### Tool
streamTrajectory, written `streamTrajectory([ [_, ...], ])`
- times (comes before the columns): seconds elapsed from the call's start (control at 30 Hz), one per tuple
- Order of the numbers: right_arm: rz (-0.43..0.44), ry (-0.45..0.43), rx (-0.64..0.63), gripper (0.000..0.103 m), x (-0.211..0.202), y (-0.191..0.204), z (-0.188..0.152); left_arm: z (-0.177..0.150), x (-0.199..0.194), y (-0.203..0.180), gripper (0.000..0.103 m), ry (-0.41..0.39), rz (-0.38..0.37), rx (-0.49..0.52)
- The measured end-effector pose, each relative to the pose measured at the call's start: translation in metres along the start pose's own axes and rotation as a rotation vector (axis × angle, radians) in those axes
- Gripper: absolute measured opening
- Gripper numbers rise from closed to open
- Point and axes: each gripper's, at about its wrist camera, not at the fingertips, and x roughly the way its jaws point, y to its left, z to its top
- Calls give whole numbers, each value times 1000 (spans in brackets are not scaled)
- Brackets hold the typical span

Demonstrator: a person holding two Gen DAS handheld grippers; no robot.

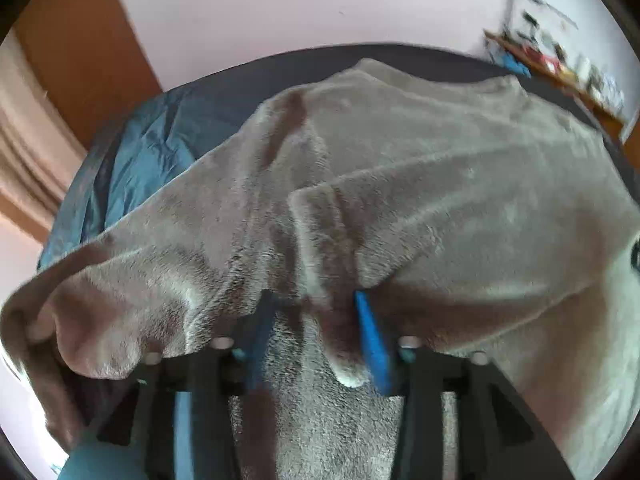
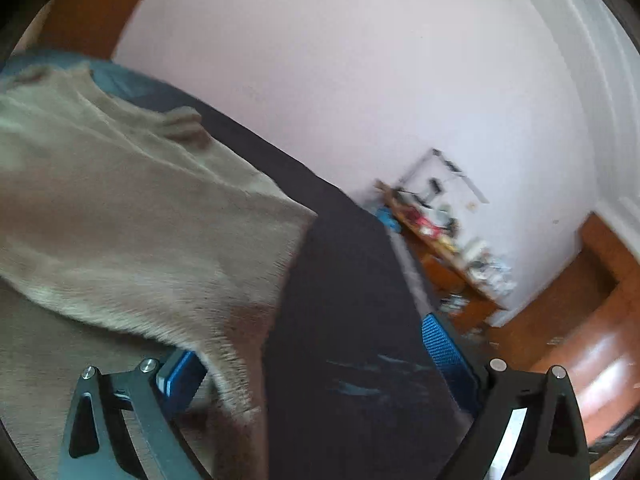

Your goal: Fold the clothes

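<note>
A grey-beige fleece garment (image 1: 420, 184) lies spread over a dark bed cover (image 1: 240, 84). My left gripper (image 1: 314, 304) points down onto it from close up. Its blue fingers (image 1: 374, 348) stand apart, their tips hidden under a raised fold of the fleece that hangs between them; the pads do not visibly press on it. In the right wrist view the garment (image 2: 132, 216) fills the left half. My right gripper (image 2: 310, 340) is wide open over the dark cover (image 2: 344, 320) at the garment's edge. That edge drapes over its left finger (image 2: 180, 376).
A teal quilt (image 1: 136, 160) lies bunched at the far left of the bed. A cluttered wooden shelf (image 2: 448, 240) stands against the pale wall beyond the bed's right side. Wooden floor (image 2: 600, 340) shows at right, a curtain (image 1: 28, 140) at left.
</note>
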Motion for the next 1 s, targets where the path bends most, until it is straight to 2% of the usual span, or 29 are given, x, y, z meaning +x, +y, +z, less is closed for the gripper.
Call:
streamTrajectory([
  [0.03,54,-15,20,100,-4,-3,1,2,-4,5,72,-17,-22,-34],
  [0.13,214,-56,110,101,-15,-15,3,7,-17,13,76,-76,-64,-116],
  [0.27,408,-95,242,101,-23,-34,3,17,-21,-2,80,-113,-96,-119],
  [0.4,427,-89,312,101,-23,-42,0,23,8,-20,81,-40,-75,-107],
  [0.5,465,-50,352,101,-14,-38,-1,21,36,-26,81,32,-46,-116],
  [0.53,476,-34,354,101,-11,-35,-2,18,43,-27,84,30,-40,-118],
  [0.57,425,-3,319,101,-6,-28,-2,17,44,-28,85,15,-32,-111],
  [0.7,-24,116,40,101,20,6,-6,15,44,-29,87,-11,-27,-99],
  [0.83,-77,95,-26,101,18,16,-6,15,46,-25,91,-31,-36,-121],
  [0.9,-78,88,-22,101,17,16,-6,15,40,-23,91,-47,-45,-140],
  [1.0,-69,34,25,101,8,11,-3,21,23,-23,92,-113,-68,-149],
])
